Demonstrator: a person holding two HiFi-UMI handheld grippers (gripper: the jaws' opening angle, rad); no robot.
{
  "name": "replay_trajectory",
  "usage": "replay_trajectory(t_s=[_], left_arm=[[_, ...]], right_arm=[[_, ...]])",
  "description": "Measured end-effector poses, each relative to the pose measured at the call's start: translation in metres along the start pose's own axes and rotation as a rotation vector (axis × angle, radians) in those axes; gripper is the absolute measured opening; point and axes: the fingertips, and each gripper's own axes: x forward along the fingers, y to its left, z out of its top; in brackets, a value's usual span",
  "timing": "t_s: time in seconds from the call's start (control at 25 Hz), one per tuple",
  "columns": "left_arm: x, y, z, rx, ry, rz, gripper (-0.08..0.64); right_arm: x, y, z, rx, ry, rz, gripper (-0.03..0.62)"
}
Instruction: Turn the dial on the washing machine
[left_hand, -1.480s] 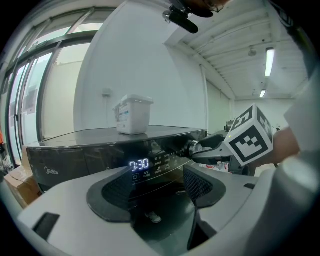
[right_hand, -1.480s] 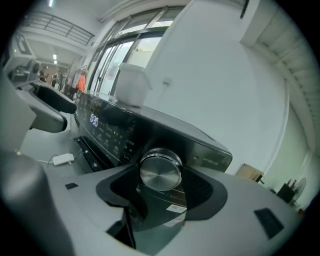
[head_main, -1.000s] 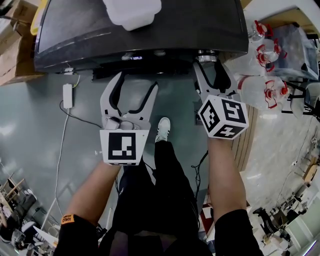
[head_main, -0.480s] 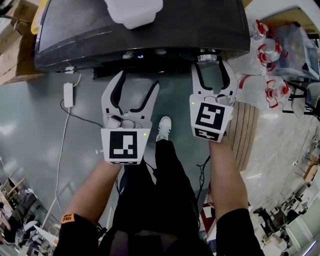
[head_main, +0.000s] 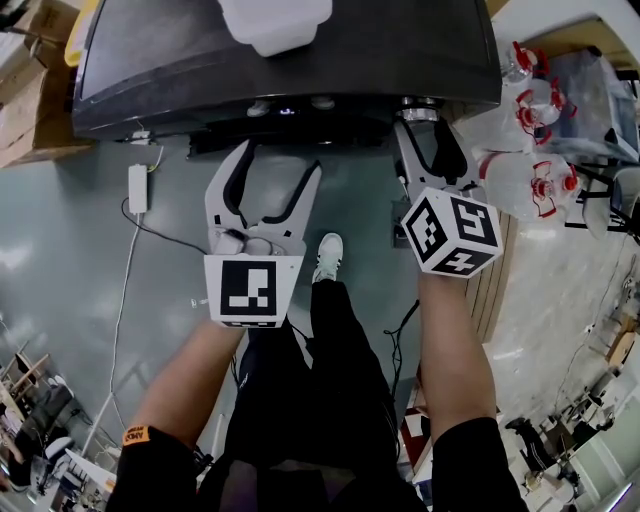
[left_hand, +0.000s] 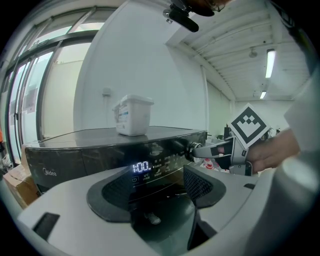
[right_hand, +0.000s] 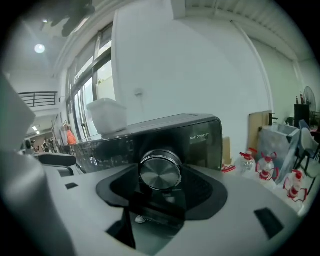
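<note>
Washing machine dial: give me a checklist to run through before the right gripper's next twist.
1. The round brushed-metal dial is centred between the right gripper's jaws: ok.
2. Its pads are seated on the dial's rim: ok, they appear to press it.
3. The left gripper is open, empty and off the black washing machine's panel: ok.
4. The lit display is readable, showing 1:00: ok.
5. Which programme the dial points to: cannot tell.

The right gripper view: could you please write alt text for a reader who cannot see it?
The right gripper grips a round silver dial on the front of a dark washing machine. A white tub stands on top; bottles with red caps stand at the right.
</note>
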Motion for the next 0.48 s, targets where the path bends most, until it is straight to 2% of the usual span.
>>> replay_trajectory(t_s=[0.12, 0.32, 0.48], left_arm=[[-0.001, -0.002, 0.001, 0.008, -0.005, -0.003, 0.307], [-0.002, -0.001, 0.001, 0.024, -0.012, 0.005, 0.307], [-0.003, 0.001, -0.002, 0.021, 0.005, 0.012, 0.307]], right_arm=[[-0.002, 0.001, 0.001, -0.105, 0.005, -0.027, 0.295], [-0.002, 0.012, 0.004, -0.491, 0.013, -0.116, 0.302], [0.003, 0.019, -0.001, -0.620, 0.036, -0.118, 0.305]])
